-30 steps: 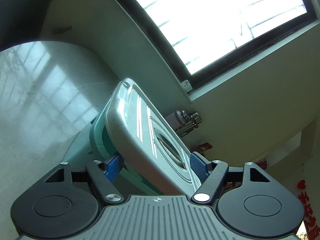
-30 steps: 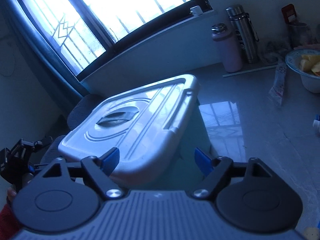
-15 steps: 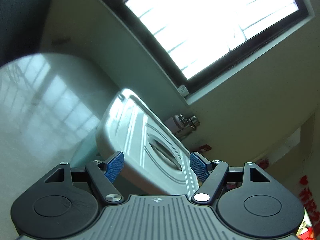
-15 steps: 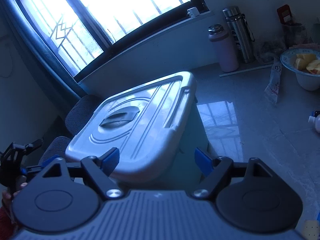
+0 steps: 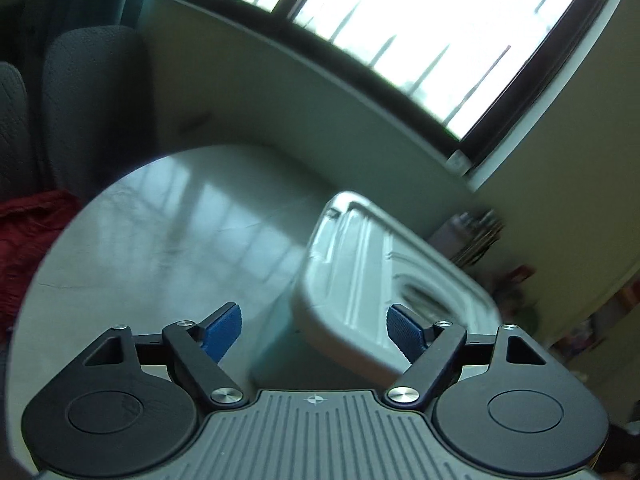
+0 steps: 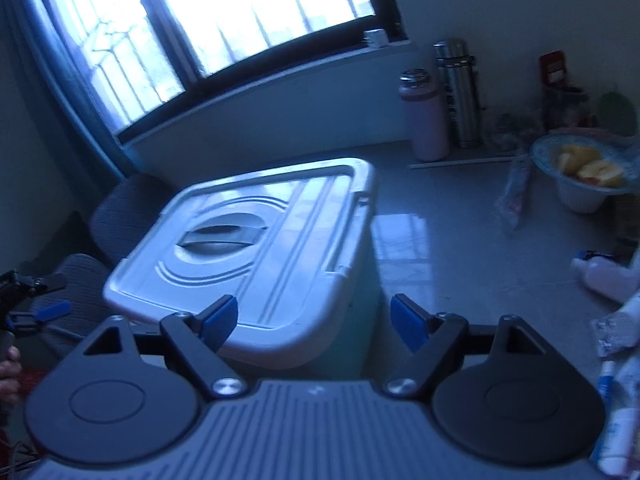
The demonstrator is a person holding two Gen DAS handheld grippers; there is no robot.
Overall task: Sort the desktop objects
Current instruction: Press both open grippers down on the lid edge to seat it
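Observation:
A teal storage box with a light grey lid (image 6: 256, 248) stands on the marble tabletop (image 6: 460, 264); the lid has a recessed handle. It also shows blurred in the left wrist view (image 5: 384, 288). My left gripper (image 5: 314, 330) is open and empty, just in front of the lid's near corner. My right gripper (image 6: 314, 322) is open and empty, hovering at the box's near edge. Small bottles (image 6: 600, 276) lie at the right.
A pink flask (image 6: 426, 120) and a steel thermos (image 6: 460, 92) stand by the wall. A bowl of fruit (image 6: 584, 172) and a wrapper (image 6: 514, 192) sit at the right. More bottles (image 6: 616, 420) are at the near right. Chairs (image 5: 92, 100) stand past the table's left edge.
My left gripper has drawn back and swung left from the lid, which now sits to its right. My right gripper has pulled back and turned slightly right. Both stay open.

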